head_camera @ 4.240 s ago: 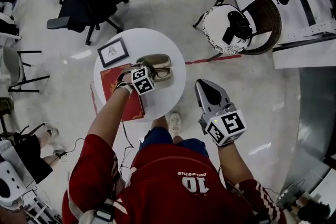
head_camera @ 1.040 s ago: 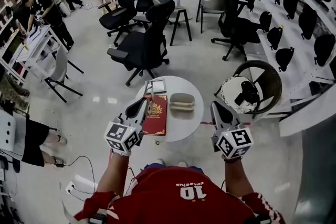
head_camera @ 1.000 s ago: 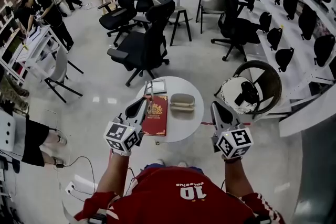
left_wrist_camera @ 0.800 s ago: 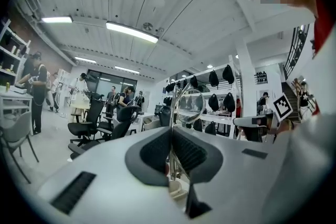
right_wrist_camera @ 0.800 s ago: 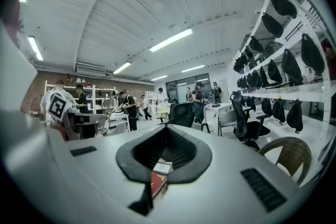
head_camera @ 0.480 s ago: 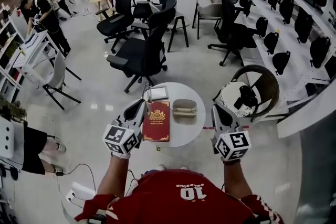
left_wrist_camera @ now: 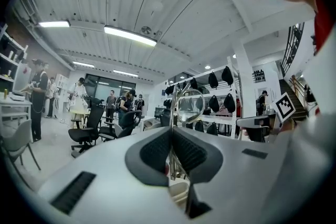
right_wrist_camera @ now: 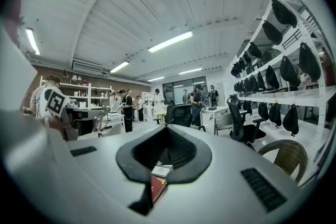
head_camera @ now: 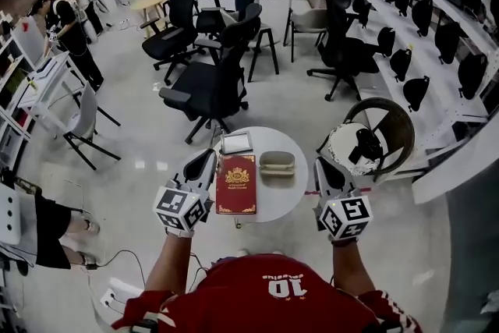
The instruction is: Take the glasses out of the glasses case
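Observation:
The beige glasses case (head_camera: pixel 277 162) lies on the round white table (head_camera: pixel 281 199), right of centre. My left gripper (head_camera: pixel 209 156) hovers level at the table's near-left edge, away from the case. In the left gripper view this gripper (left_wrist_camera: pixel 170 131) is shut on the glasses (left_wrist_camera: pixel 189 106): the thin metal frame sits pinched between the pads and one round lens stands up above the tips. My right gripper (head_camera: pixel 321 164) hangs level past the table's near-right edge. In the right gripper view its jaws (right_wrist_camera: pixel 167 129) are shut with nothing between them.
A red book (head_camera: pixel 235 183) and a small picture frame (head_camera: pixel 235 143) lie on the table left of the case. Black office chairs (head_camera: pixel 207 90) stand behind the table, and a wicker chair (head_camera: pixel 374 140) is at its right. Several people stand far back.
About four seconds ago the left gripper was down at the case on the table. Now it is drawn back off the table with the glasses. Over the last second both grippers drifted slightly.

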### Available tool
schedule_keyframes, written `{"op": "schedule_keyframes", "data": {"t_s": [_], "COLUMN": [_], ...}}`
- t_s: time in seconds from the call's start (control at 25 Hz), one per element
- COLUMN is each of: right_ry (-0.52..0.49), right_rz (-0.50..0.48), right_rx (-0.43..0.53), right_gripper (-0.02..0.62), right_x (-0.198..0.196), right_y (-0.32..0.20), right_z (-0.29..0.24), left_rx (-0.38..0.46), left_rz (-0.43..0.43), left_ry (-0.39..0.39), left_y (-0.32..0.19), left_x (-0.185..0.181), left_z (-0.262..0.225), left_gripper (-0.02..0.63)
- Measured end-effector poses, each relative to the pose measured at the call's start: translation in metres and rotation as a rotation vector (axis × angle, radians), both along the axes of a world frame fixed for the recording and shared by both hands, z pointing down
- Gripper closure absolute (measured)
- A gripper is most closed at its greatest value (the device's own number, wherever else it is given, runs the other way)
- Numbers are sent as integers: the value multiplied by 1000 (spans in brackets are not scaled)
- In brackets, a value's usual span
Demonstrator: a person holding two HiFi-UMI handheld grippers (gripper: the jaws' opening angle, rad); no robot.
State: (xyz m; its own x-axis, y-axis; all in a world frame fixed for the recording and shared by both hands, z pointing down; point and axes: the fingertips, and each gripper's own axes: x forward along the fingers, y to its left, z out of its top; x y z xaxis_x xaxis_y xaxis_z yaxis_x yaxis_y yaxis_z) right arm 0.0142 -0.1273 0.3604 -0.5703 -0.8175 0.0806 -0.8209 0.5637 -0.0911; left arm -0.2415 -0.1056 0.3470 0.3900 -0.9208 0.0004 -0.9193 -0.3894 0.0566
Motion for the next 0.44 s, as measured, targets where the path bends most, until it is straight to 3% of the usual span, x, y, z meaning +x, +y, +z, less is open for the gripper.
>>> {"op": "schedule_keyframes", "data": {"t_s": [0.44], "right_ry": [14], "right_rz": [4], "right_rx": [8], "right_gripper": [580], "right_x": [-12], "right_y": [-4], "right_z": [0], "left_rx": [10], "left_rz": [3], "left_ry": [-2], "left_y": [-5], "left_x": [-12], "left_z": [-1], "left_gripper": [586]}}
